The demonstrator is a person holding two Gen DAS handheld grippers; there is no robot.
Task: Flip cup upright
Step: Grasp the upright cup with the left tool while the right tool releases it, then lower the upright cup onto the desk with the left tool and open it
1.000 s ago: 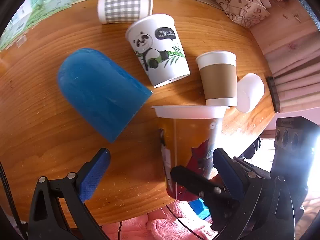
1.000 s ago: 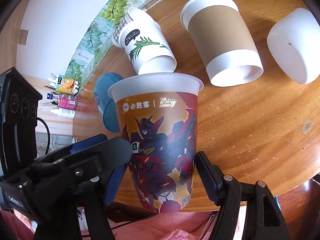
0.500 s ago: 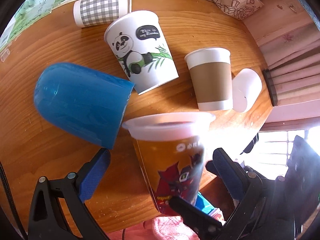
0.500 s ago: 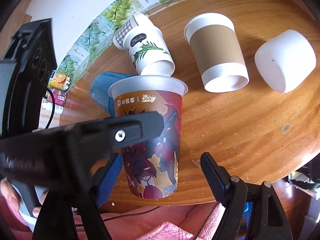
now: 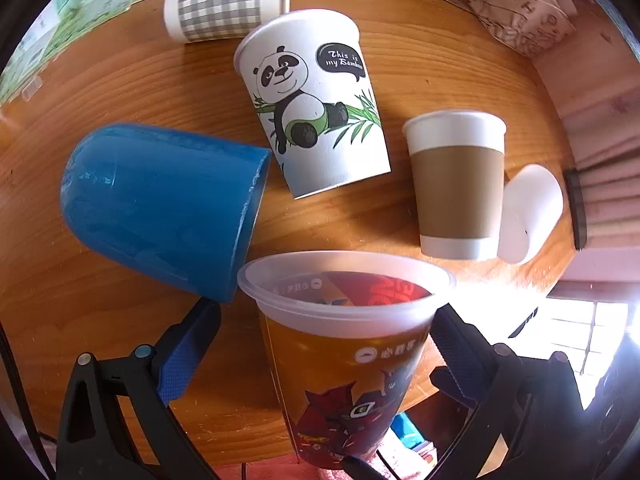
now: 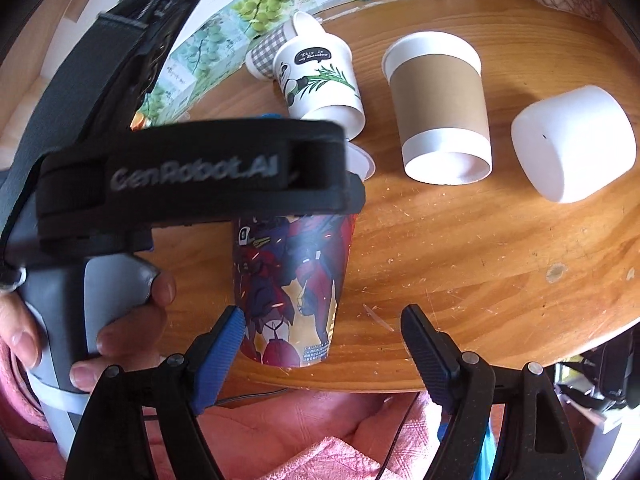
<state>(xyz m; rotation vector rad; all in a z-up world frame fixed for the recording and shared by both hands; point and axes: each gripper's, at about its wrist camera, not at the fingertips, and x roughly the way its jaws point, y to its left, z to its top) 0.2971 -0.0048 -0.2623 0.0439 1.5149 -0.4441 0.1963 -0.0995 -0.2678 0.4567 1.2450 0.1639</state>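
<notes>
A clear plastic cup with a red robot print (image 5: 352,364) stands upright on the round wooden table (image 5: 100,308) near its front edge. It also shows in the right wrist view (image 6: 292,280). My left gripper (image 5: 324,332) is open, with its fingers on either side of the cup's rim and apart from it. My right gripper (image 6: 320,336) is open and pulled back from the cup's base. The left gripper's body (image 6: 192,176) crosses the right wrist view and hides the cup's rim there.
A blue cup (image 5: 160,204), a panda cup (image 5: 316,104) and a grey checked cup (image 5: 224,4) lie on their sides. A brown-sleeved paper cup (image 5: 456,184) and a white cup (image 5: 528,208) stand upside down at the right. The table edge is close in front.
The robot-print cup now stands on the table. My right gripper has let go of it and drawn back. My left gripper has moved in over the cup's rim.
</notes>
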